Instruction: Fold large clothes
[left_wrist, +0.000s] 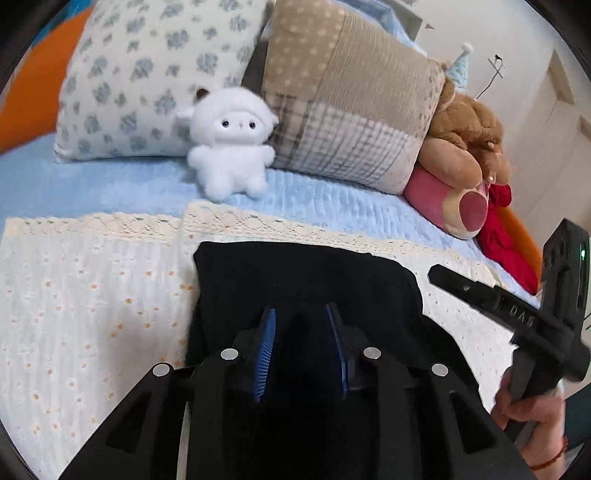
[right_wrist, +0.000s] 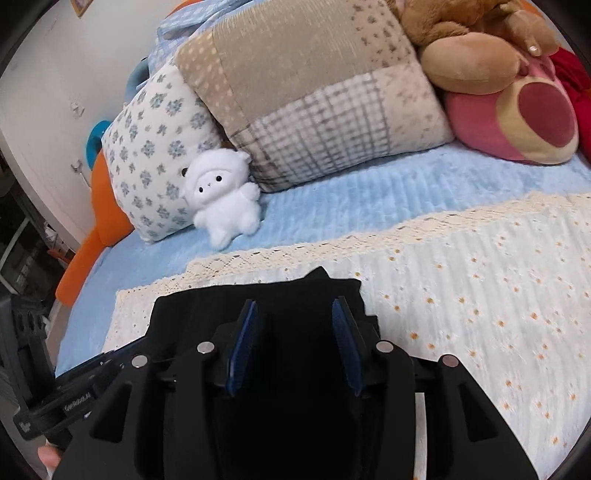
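Black garment (left_wrist: 306, 280) folded on a lace-edged bedspread (left_wrist: 92, 295).
Left gripper (left_wrist: 301, 314) and right gripper (right_wrist: 295, 308) hover, pads apart, pinching nothing; the garment's near edge is hidden.

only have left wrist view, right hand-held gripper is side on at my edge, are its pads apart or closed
observer: Apart. The right wrist view shows the right hand-held gripper with a clear gap between its blue ribbed pads, above the black fabric garment.
operator: whats past my left edge
observer: The orange plush cushion runs on down the bed's side, past the white blue-flowered pillow.
operator: garments far edge flat
observer: Mostly; one small peak of cloth sticks up near the cream lace trim.
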